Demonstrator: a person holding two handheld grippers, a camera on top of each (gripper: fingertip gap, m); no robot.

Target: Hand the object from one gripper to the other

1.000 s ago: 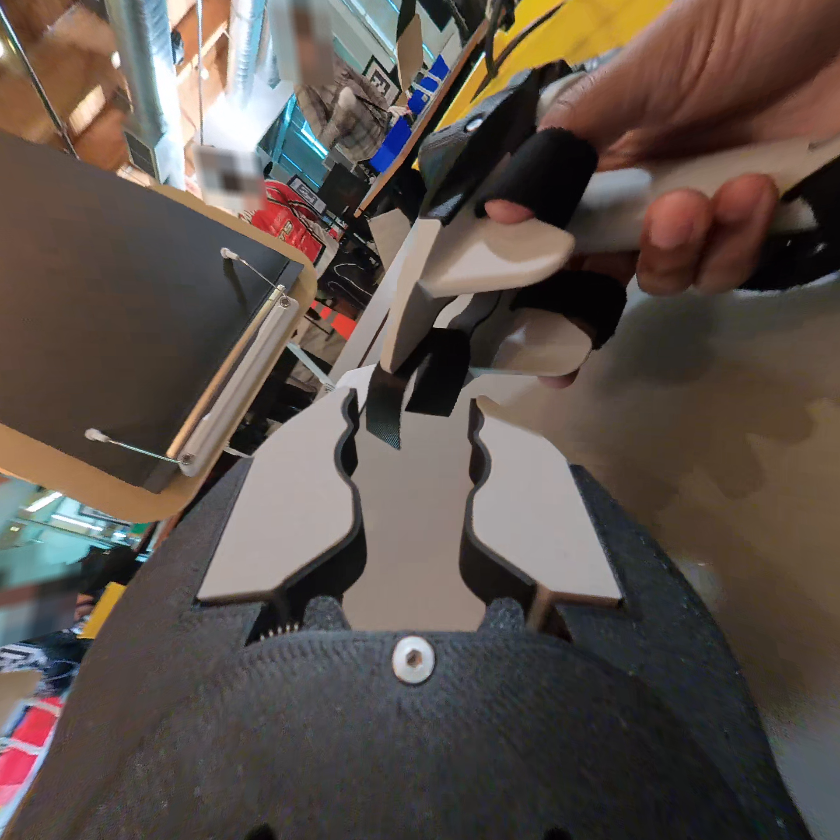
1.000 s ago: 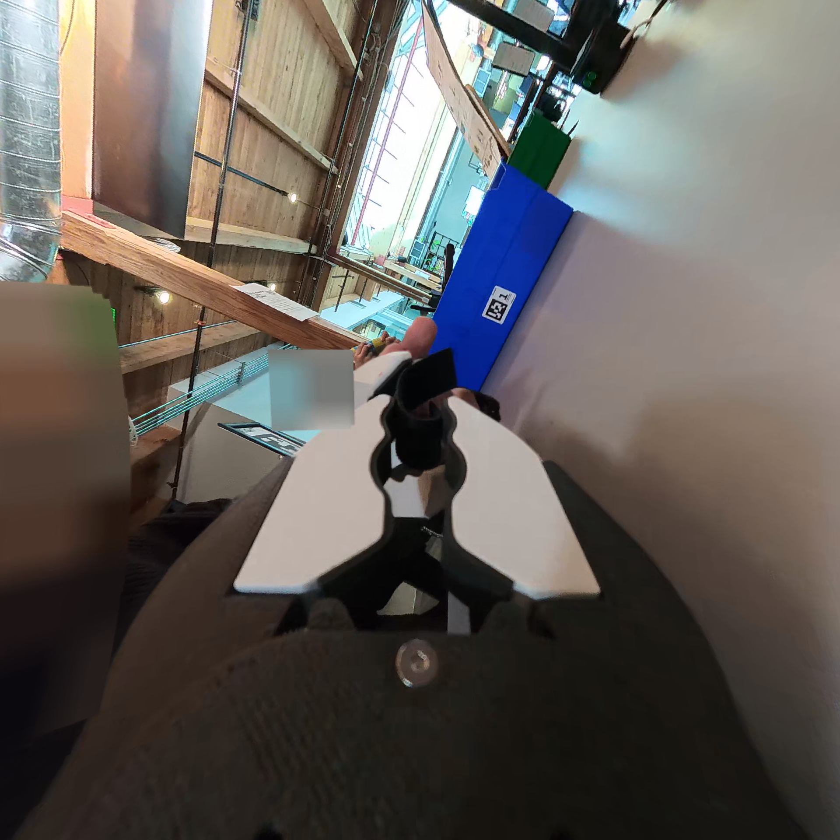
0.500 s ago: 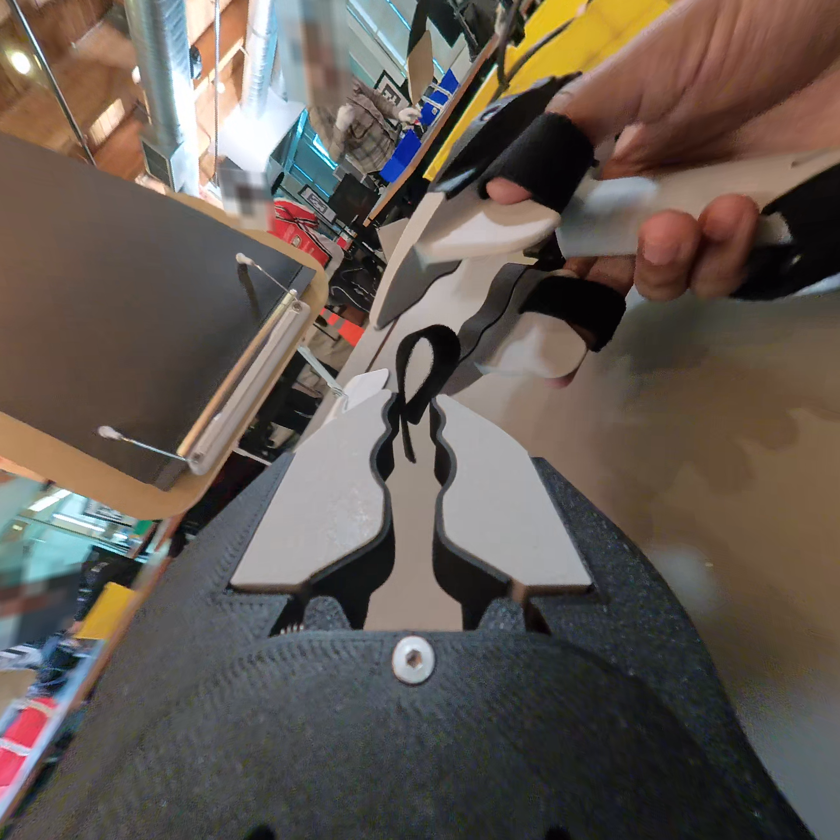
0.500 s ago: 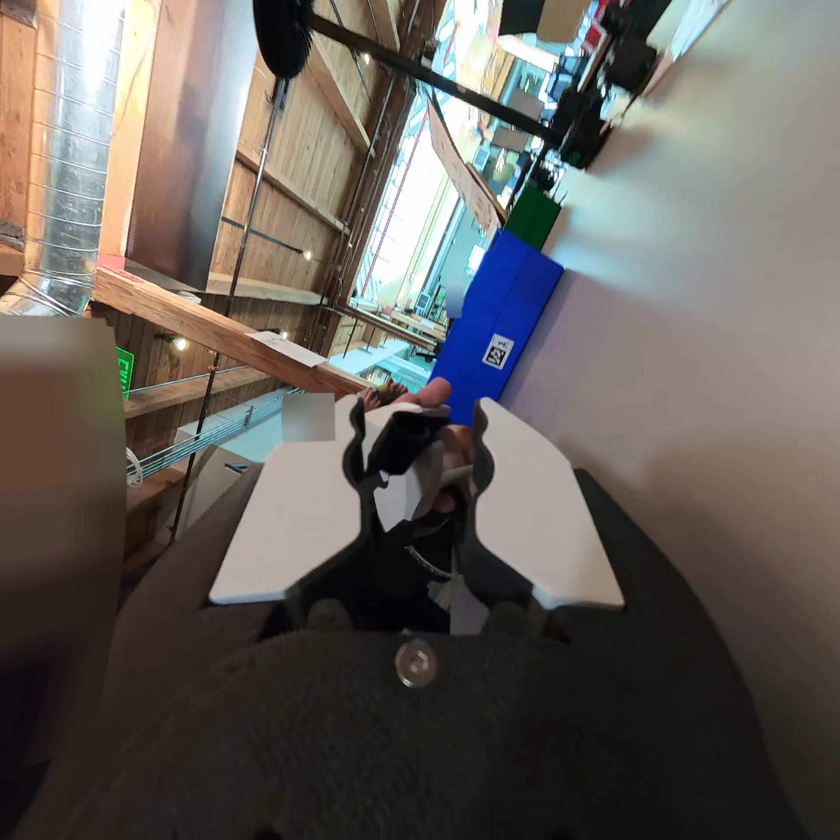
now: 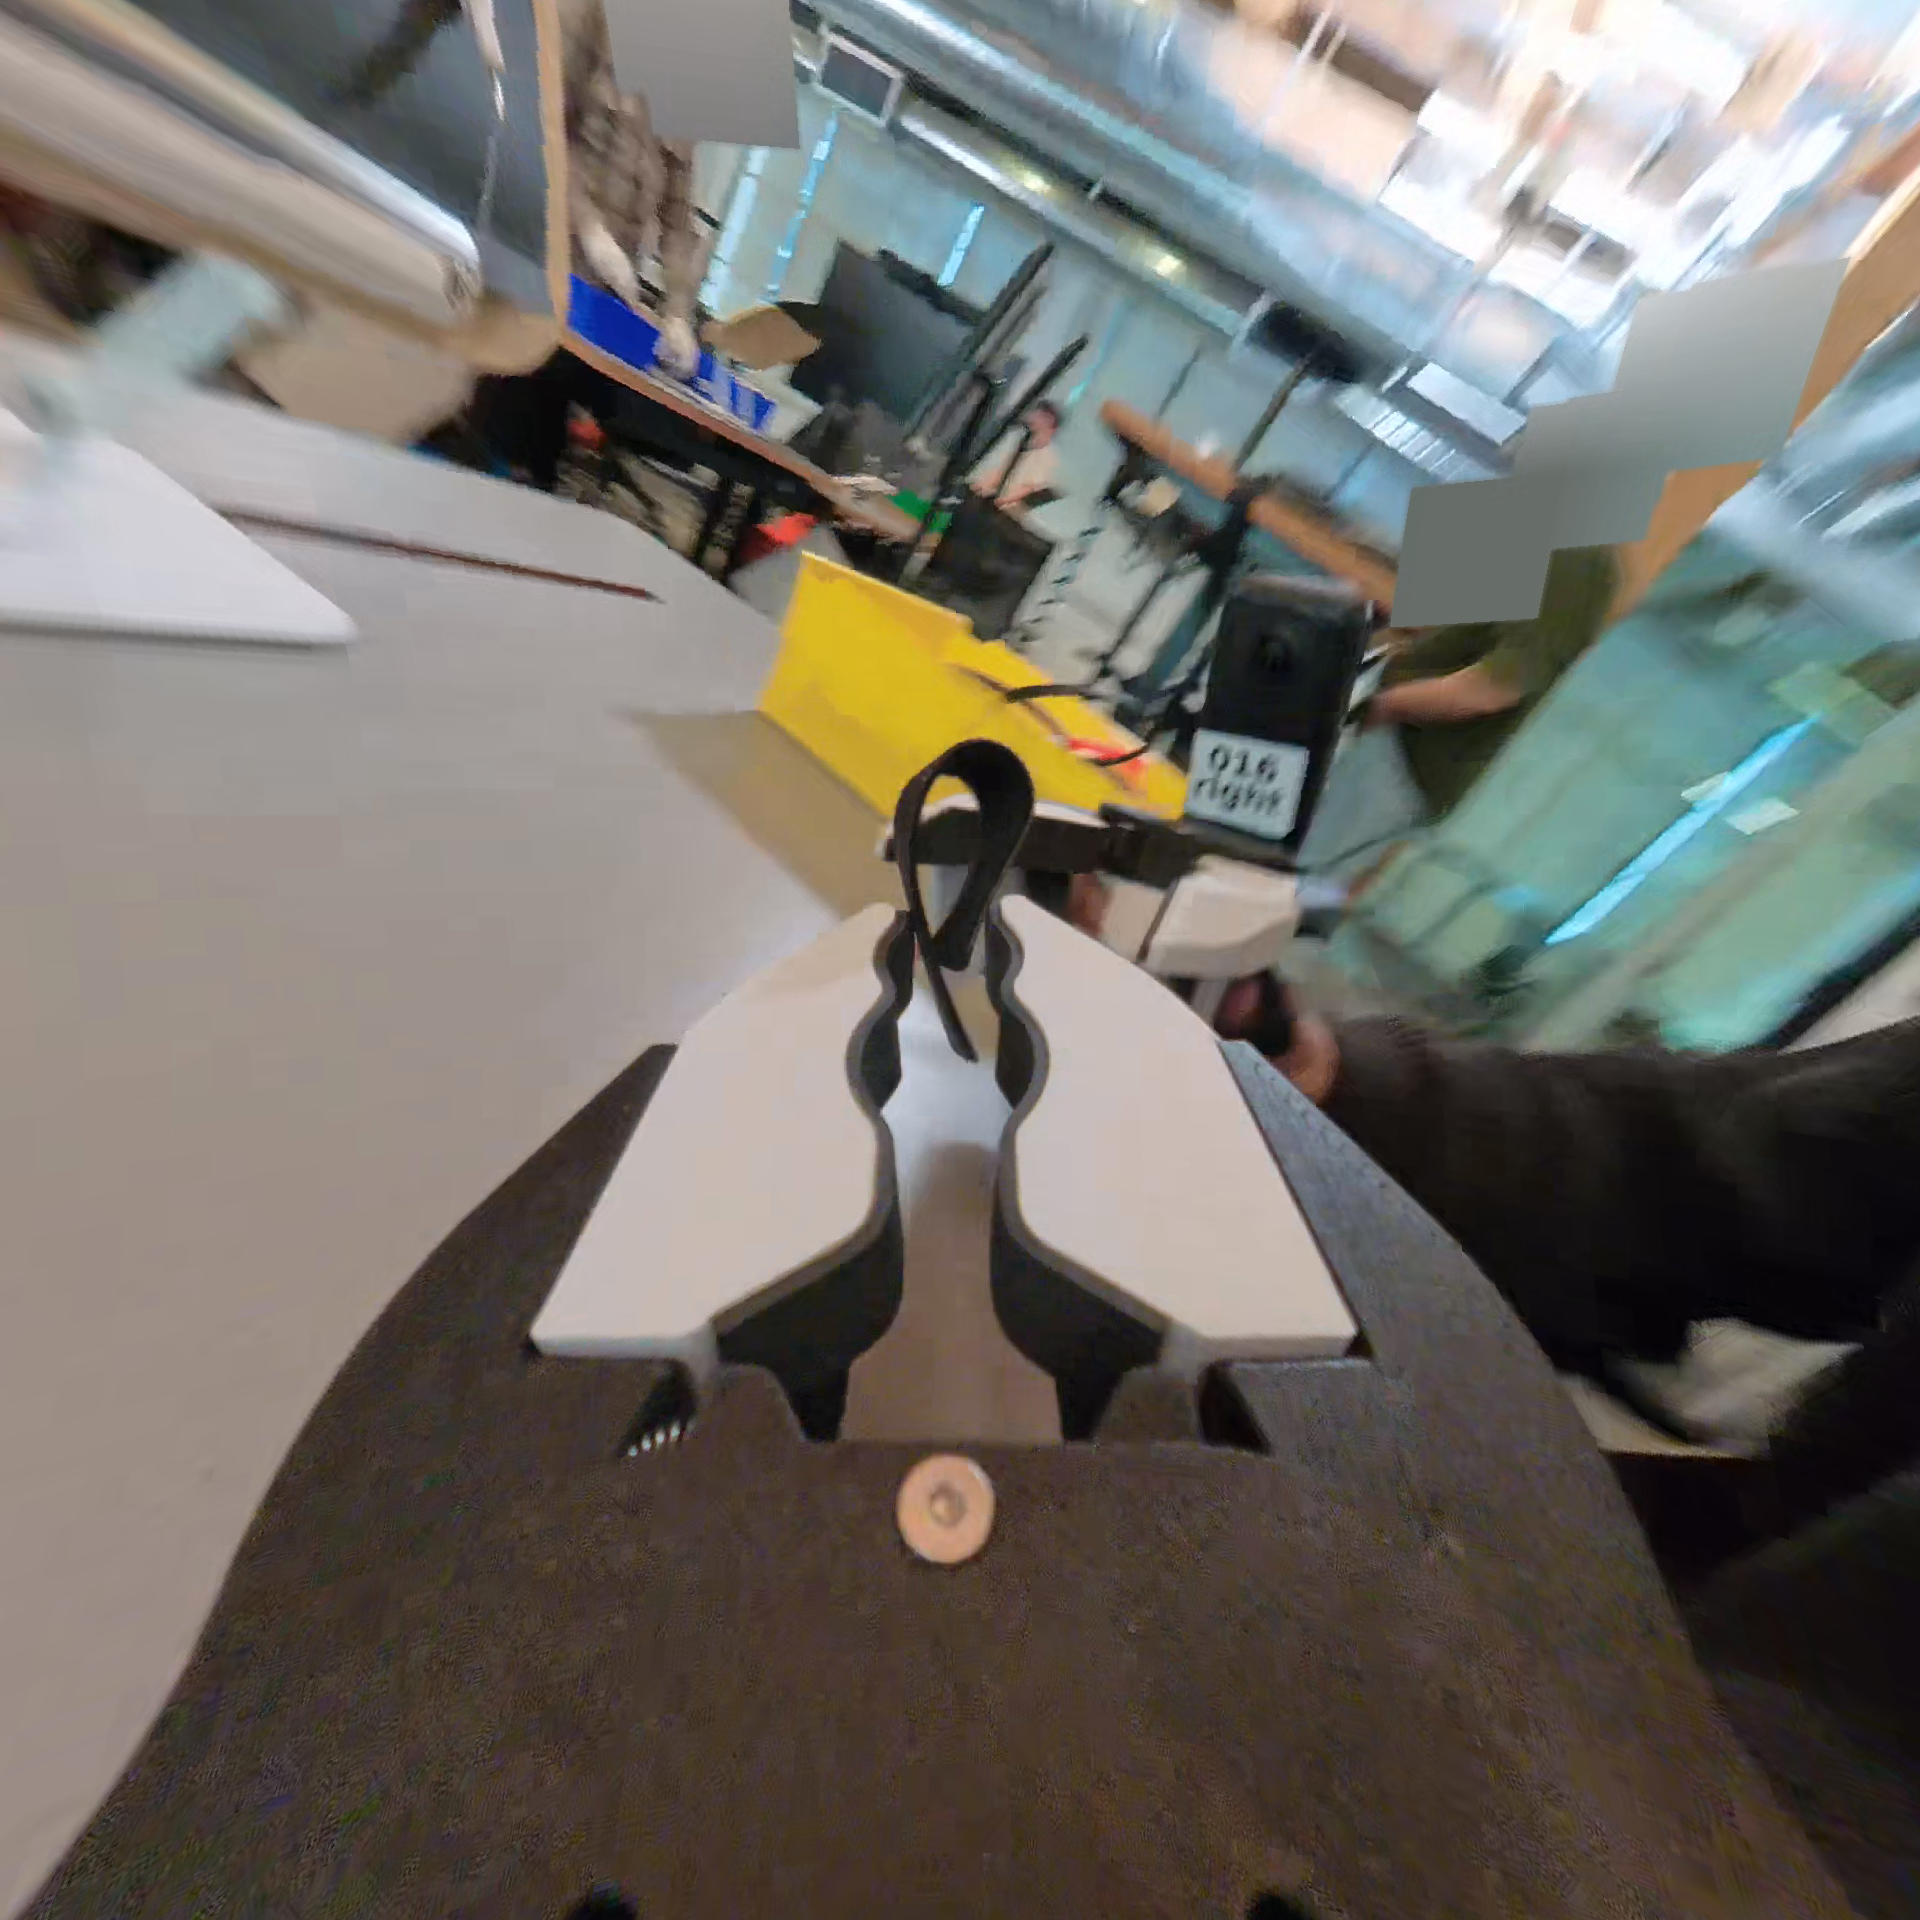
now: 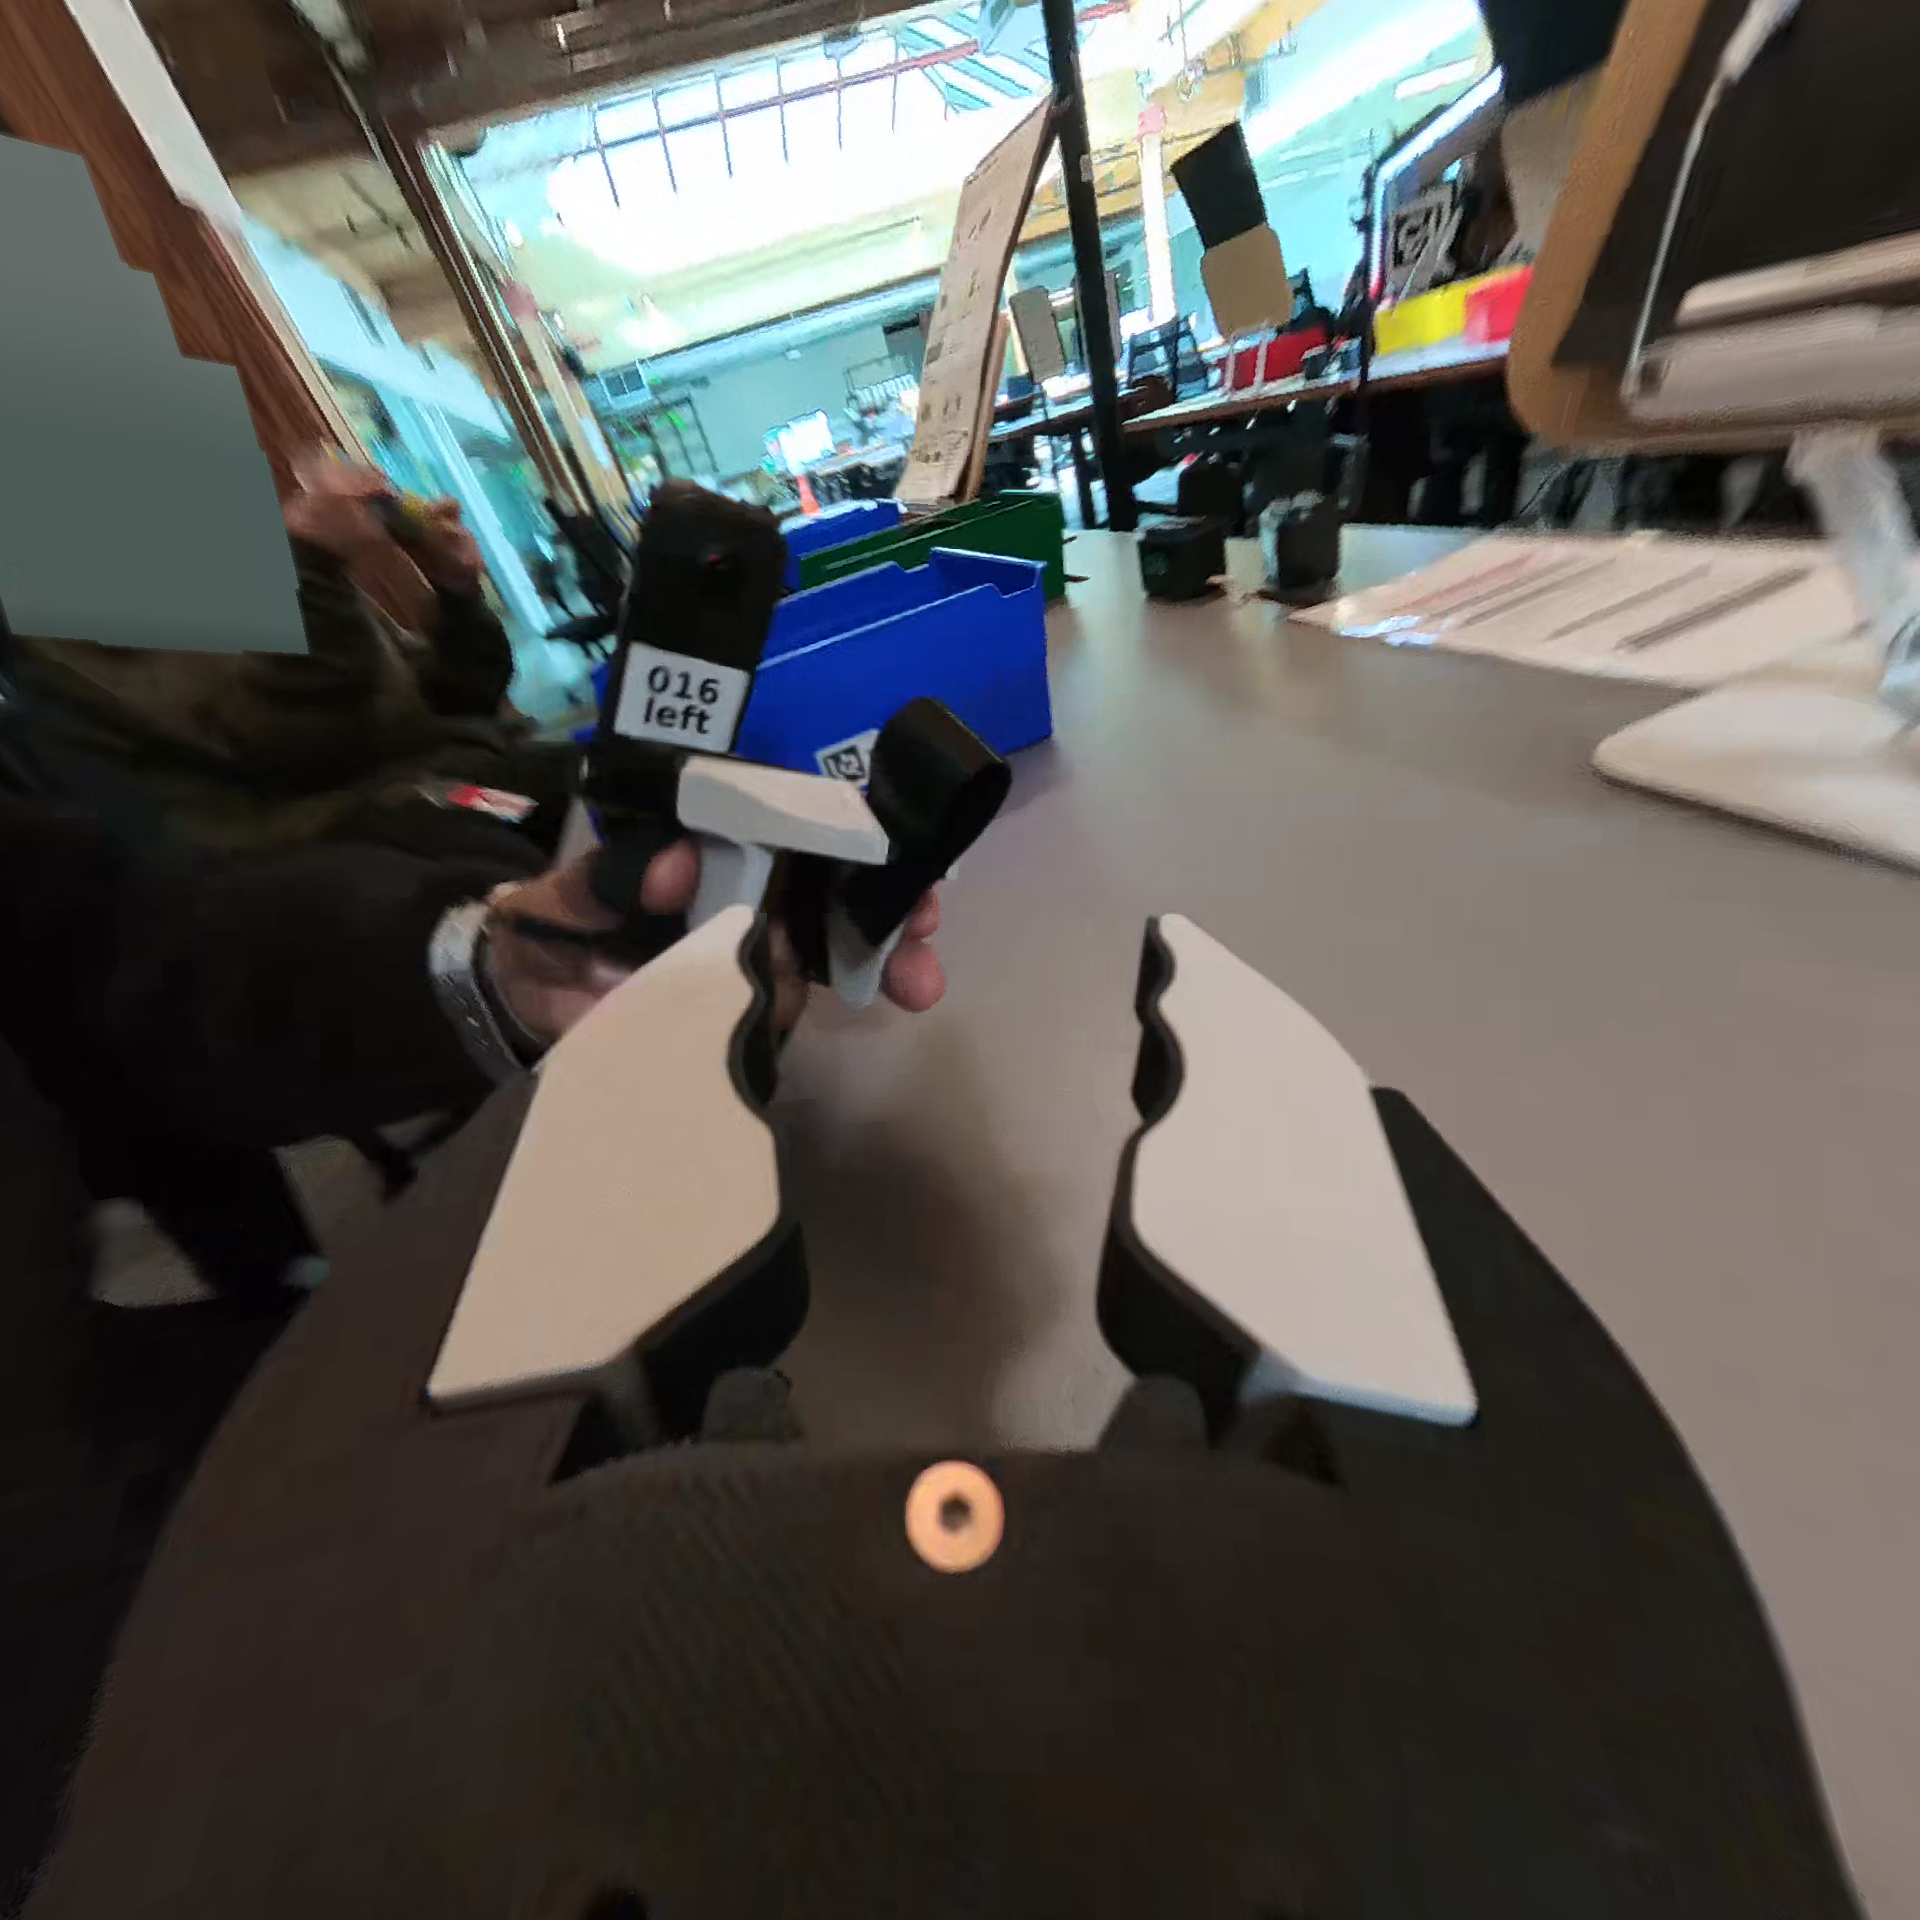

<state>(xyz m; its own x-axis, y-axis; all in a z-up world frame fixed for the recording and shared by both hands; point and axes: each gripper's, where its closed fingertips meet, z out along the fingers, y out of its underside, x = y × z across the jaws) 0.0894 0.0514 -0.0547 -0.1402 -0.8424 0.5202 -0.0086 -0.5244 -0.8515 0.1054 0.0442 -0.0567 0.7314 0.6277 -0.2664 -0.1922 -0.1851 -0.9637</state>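
Black strap loop (image 5: pixel 964 831) pinched in left hand-held gripper (image 5: pixel 948 928); right hand-held gripper (image 6: pixel 951 935) spread, empty.

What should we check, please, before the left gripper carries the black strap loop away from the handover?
1. Left gripper shut on the black strap loop: ok, the jaws pinch its lower end and the loop stands above the tips.
2. Right gripper released: ok, its jaws stand wide apart with nothing between them.
3. Grippers separated: ok, in the right wrist view the left gripper with the loop sits apart, to the left of the right one's tips.
4. Firmness of the grip: cannot tell, only a thin end is pinched.
5. Table ahead free: ok in front of the right gripper; a blue bin stands farther back.
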